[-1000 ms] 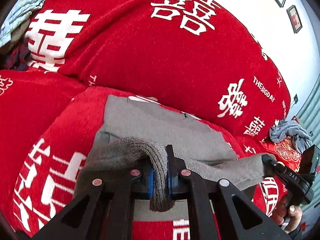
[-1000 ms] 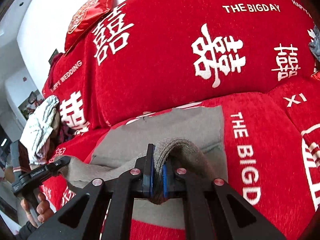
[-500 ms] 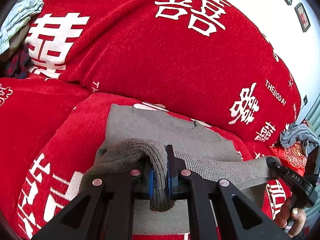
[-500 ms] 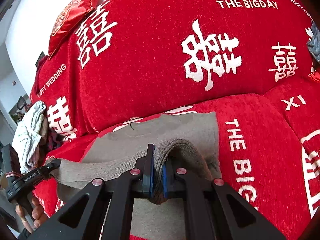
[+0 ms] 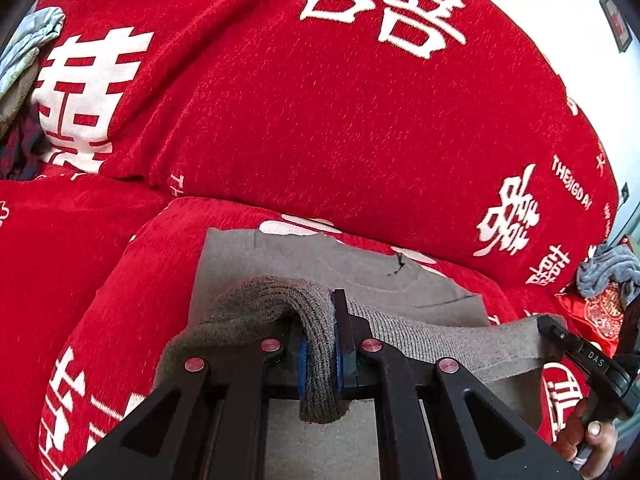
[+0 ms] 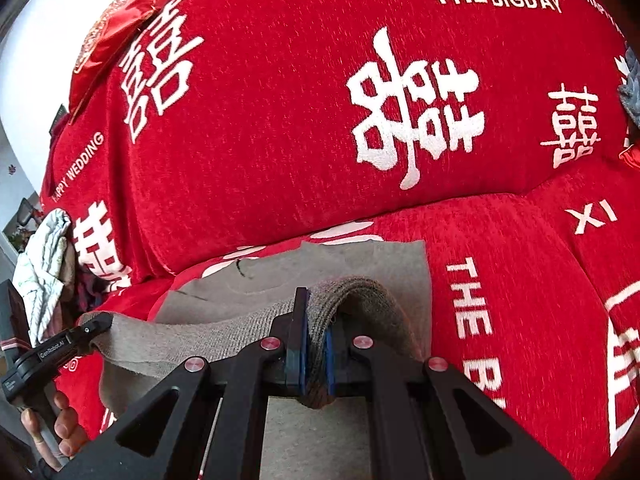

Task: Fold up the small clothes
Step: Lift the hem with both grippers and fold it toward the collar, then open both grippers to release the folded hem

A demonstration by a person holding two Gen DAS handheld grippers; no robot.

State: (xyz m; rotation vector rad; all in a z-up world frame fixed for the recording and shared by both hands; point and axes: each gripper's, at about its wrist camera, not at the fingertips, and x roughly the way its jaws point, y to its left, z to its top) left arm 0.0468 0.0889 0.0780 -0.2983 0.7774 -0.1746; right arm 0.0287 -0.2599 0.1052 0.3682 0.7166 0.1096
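Note:
A small grey knitted garment [image 5: 328, 268] lies flat on the red sofa seat, its collar toward the backrest. My left gripper [image 5: 320, 356] is shut on the ribbed hem at its left corner. My right gripper [image 6: 314, 356] is shut on the hem at the right corner [image 6: 360, 292]. Both hold the hem lifted above the garment's body, stretched between them. The right gripper also shows at the right edge of the left wrist view [image 5: 560, 332], the left gripper at the left edge of the right wrist view [image 6: 100, 322].
The sofa [image 5: 320, 120] is covered in red cloth with white characters; its backrest rises just behind the garment. A pile of clothes [image 6: 44, 252] lies at the left end. A grey towel [image 5: 608, 272] and red cushion [image 5: 600, 312] lie at the right end.
Both grippers have carried the hem forward over the garment toward the collar and backrest; the sofa looms closer in both views.

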